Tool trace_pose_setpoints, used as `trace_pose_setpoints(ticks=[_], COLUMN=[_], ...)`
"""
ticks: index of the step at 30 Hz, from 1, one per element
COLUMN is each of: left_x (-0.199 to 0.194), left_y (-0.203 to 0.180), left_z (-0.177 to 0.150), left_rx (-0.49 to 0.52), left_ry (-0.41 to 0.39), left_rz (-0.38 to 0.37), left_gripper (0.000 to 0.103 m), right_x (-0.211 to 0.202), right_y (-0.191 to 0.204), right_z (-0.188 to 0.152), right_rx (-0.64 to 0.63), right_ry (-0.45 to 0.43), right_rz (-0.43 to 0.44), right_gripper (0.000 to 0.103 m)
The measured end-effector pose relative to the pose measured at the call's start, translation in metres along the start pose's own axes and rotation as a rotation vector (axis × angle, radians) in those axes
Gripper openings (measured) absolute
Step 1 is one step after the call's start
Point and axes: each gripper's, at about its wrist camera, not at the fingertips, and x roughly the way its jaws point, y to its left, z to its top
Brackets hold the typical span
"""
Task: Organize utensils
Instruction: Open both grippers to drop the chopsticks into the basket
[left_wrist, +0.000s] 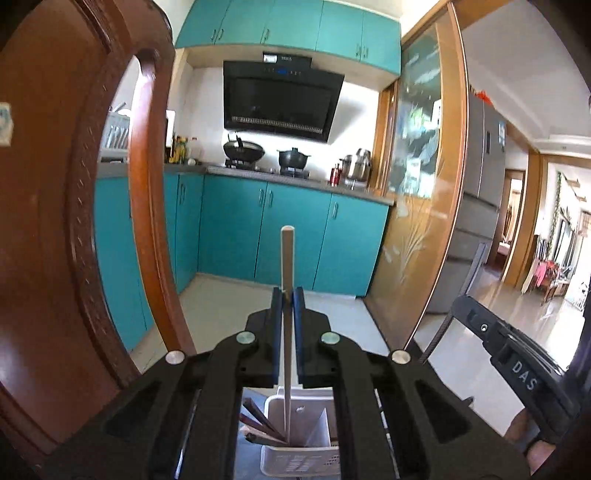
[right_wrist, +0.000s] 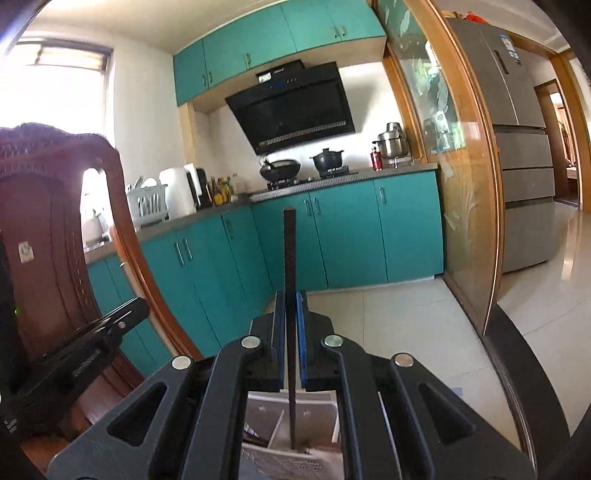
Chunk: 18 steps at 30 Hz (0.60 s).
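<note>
Here, a pale chopstick (left_wrist: 287, 295) is being gripped upright between the closed blue pads of the left tongs (left_wrist: 287, 295), its lower end being held down inside the white utensil holder (left_wrist: 314, 458) seen below the linkage. In the left compartment of that holder, several dark brown chopsticks (left_wrist: 258, 424) are being kept leaning at a slant, beside a white divider. Likewise, a dark chopstick (right_wrist: 290, 295) is being clamped upright by the closed right tongs (right_wrist: 290, 299), and its tip is being held within the same white utensil holder (right_wrist: 325, 410), just right of the divider as seen in the right wrist view. A carved wooden chair back (left_wrist: 66, 184) is being seen at the left of both views. Beyond, teal cabinets (left_wrist: 258, 229), a black range hood (left_wrist: 280, 99) and a wok (left_wrist: 243, 149) on the stove are being shown.
</note>
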Motion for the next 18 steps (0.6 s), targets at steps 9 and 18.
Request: trace_pose_setpoints(ticks=[9,18], left_x=[-0.001,-0.020], left_y=[-0.019,-0.026], left_z=[-0.026,-0.046], left_rx=[0.090,0.125], left_ry=[0.011,0.017], left_rz=[0.042,0.045], left_gripper=[0.007,0.008], right_x=[-0.009,-0.034], right_y=[-0.006,-0.004], right_z=[-0.028,-0.034], right_rx=[-0.005,-0.007], right_ry=[0.058,0.039], right_rz=[-0.017,0.000], right_gripper=[0.006,0.020])
